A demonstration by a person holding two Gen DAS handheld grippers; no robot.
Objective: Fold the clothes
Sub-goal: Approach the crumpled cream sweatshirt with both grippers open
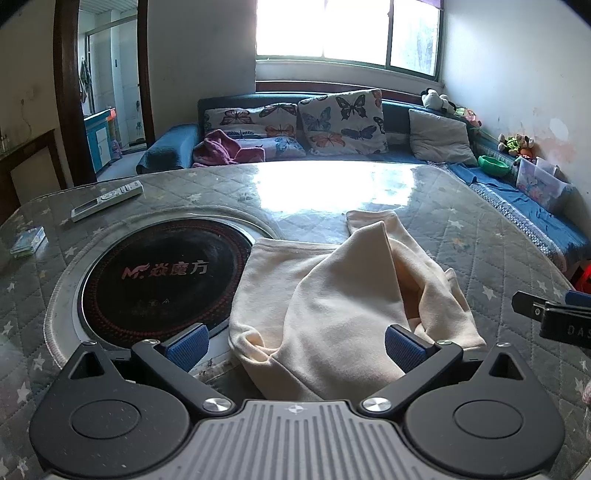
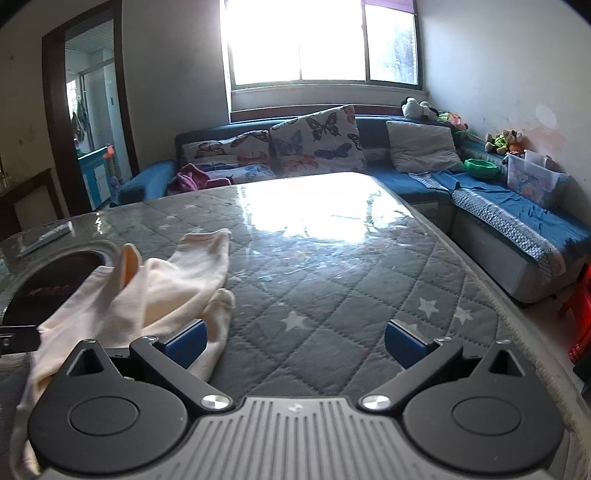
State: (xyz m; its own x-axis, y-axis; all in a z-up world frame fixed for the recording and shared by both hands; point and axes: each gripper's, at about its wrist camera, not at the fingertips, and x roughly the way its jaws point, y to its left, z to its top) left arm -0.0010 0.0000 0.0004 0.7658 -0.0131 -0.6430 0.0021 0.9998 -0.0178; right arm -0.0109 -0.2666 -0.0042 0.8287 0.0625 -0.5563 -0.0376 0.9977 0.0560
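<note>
A: Left wrist view, reading from the left. What lies at the far left of the worktop (image 1: 461,236)?

B: A small card box (image 1: 28,240) near the edge, and beyond it a pale remote control (image 1: 107,200). Next comes a round black hob (image 1: 162,280) set into the quilted grey cover, with red lettering on its glass.

A: And the garment?

B: The cream garment (image 1: 332,295) lies crumpled just right of the hob, its left edge overlapping the hob's rim. One part stands up in a peak at the middle; a narrower part reaches away toward the window (image 1: 347,29).

A: State of the left gripper (image 1: 295,347)?

B: Its blue pads are wide apart, with nothing clamped. The garment's near edge lies between them, and the right pad (image 1: 402,349) sits over the cloth; contact cannot be told. At the far right edge, a dark tip of the other tool (image 1: 554,317) enters.

A: Right wrist view, same order.

B: The garment (image 2: 155,291) occupies the left side, draped toward the lower left corner past the gripper body. The hob (image 2: 48,284) shows partly behind it.

A: And the right gripper (image 2: 295,345)?

B: Likewise spread apart and holding nothing. Its left pad (image 2: 186,341) sits against the garment's right edge; the right pad is over bare star-patterned cover. Beyond the worktop stands a blue sofa (image 2: 417,181) with butterfly cushions (image 2: 317,138).
</note>
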